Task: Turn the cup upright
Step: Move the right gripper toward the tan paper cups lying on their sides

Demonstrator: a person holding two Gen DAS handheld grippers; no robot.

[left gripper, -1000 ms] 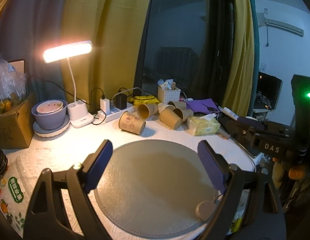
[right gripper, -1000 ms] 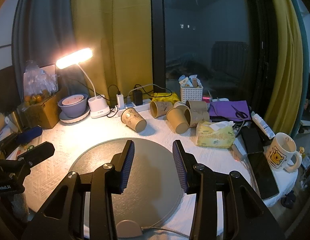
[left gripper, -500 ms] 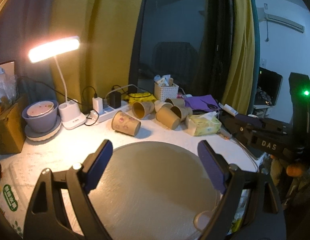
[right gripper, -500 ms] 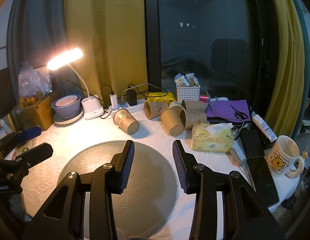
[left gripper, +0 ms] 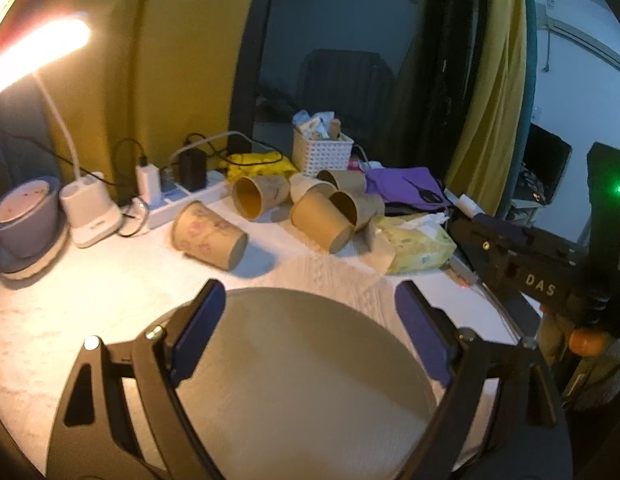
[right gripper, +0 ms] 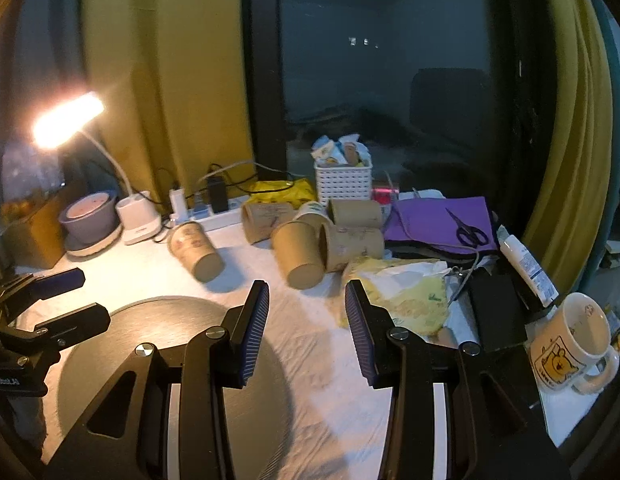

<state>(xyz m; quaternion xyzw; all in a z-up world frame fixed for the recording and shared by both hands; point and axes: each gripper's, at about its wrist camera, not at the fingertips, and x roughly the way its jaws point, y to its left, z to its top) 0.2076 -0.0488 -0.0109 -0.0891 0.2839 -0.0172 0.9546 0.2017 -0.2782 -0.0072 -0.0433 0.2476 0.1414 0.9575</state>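
Several brown paper cups lie on their sides on the white tablecloth. One printed cup (left gripper: 209, 236) (right gripper: 195, 249) lies apart on the left. A cluster of cups (left gripper: 321, 216) (right gripper: 321, 236) lies to its right. My left gripper (left gripper: 306, 316) is open and empty above the round grey mat (left gripper: 302, 380), short of the lone cup. My right gripper (right gripper: 306, 320) is open and empty, in front of the cluster. The left gripper also shows at the left edge of the right wrist view (right gripper: 42, 304).
A lit desk lamp (right gripper: 66, 120), a purple bowl (left gripper: 24, 216), a power strip (left gripper: 182, 200), a white basket (right gripper: 342, 178), a tissue pack (right gripper: 401, 292), scissors on purple cloth (right gripper: 467, 232), a phone (right gripper: 495, 308) and a bear mug (right gripper: 569, 336) crowd the back and right.
Both grippers have moved forward toward the cups, which now appear larger and closer. Both jaws stay open as before. The cups have not moved.
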